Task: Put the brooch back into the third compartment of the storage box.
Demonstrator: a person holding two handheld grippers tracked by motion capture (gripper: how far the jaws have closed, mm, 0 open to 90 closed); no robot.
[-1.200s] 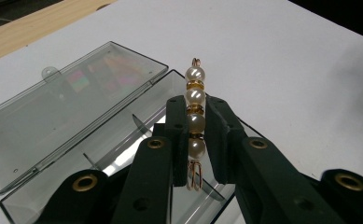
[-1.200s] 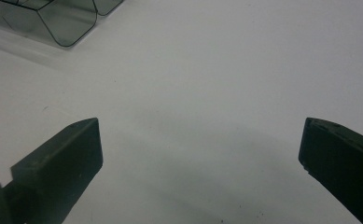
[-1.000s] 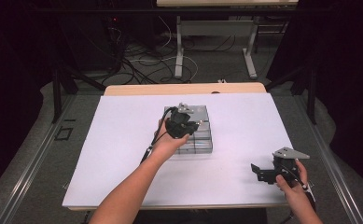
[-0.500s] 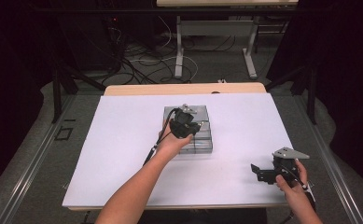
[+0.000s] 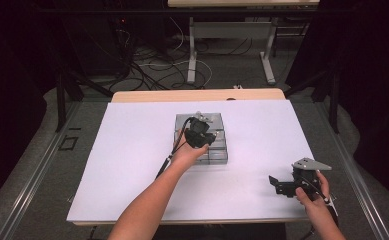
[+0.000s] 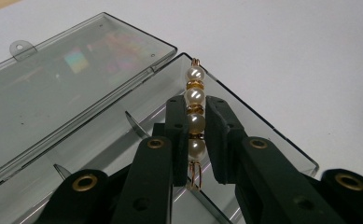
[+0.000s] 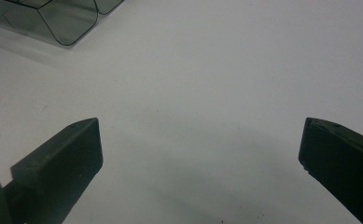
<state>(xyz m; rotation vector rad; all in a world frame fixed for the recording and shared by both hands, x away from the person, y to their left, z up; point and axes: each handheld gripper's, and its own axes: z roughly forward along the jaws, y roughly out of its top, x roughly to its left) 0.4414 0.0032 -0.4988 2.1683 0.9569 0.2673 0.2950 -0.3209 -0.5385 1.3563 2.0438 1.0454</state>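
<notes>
At the centre of the left gripper view we are seeing a pearl-and-gold bead bar (image 6: 194,122), standing nearly upright and pinched between the two black jaws of the left gripper (image 6: 195,126); two pearls are rising above the jaw tips. Beneath it, an open smoky-clear compartment box (image 6: 244,109) is lying on the white table (image 6: 286,46), its hinged lid (image 6: 67,79) folded back toward the upper left of the frame. In the high view we are finding the left gripper (image 5: 202,134) over the box (image 5: 217,156) at mid-frame. At the lower right, the right gripper (image 5: 277,184) is resting well apart from the box. In the right gripper view its jaws are standing spread wide over bare table, gripping nothing, with a box corner (image 7: 53,21) at the upper left.
</notes>
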